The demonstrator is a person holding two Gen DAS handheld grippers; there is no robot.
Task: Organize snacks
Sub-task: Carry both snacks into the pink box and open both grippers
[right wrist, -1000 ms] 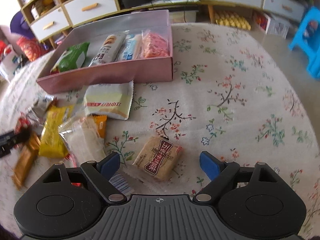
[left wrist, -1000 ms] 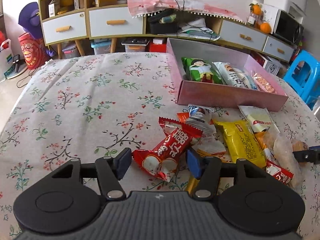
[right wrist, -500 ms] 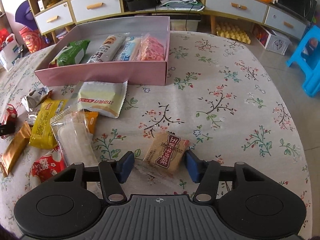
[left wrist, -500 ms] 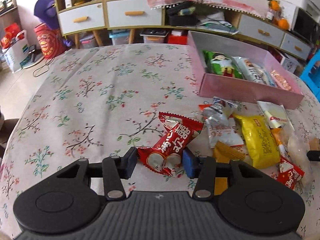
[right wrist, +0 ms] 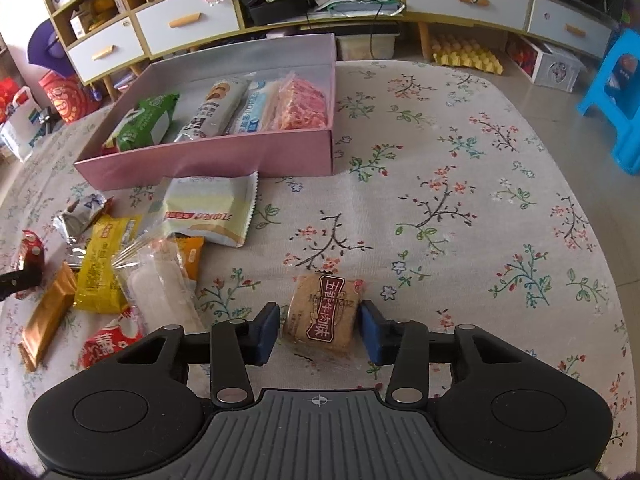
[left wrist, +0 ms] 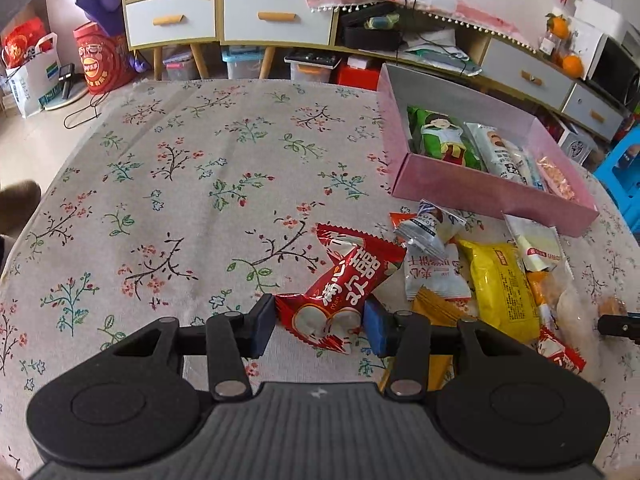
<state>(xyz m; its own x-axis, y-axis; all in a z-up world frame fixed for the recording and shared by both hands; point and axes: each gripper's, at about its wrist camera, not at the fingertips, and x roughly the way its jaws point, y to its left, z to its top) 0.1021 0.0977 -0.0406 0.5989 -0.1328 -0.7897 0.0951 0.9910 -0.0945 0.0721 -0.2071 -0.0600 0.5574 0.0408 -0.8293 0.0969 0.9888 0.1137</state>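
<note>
A home living room: a worktop under a floral tablecloth (left wrist: 224, 184), wooden cabinets with white drawers (left wrist: 276, 20) along the wall, a microwave (left wrist: 614, 72), oranges (left wrist: 572, 65), a blue plastic stool (right wrist: 616, 92).

Right gripper (right wrist: 319, 330) jaws have just been closing from wide onto the biscuit pack (right wrist: 324, 312), left gripper (left wrist: 319, 325) narrowed onto the red candy pack (left wrist: 340, 290), now lifted.

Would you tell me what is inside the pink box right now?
The pink box holds a green packet, a grey packet, a pale blue packet and a pink packet; anything beneath them is hidden.
</note>
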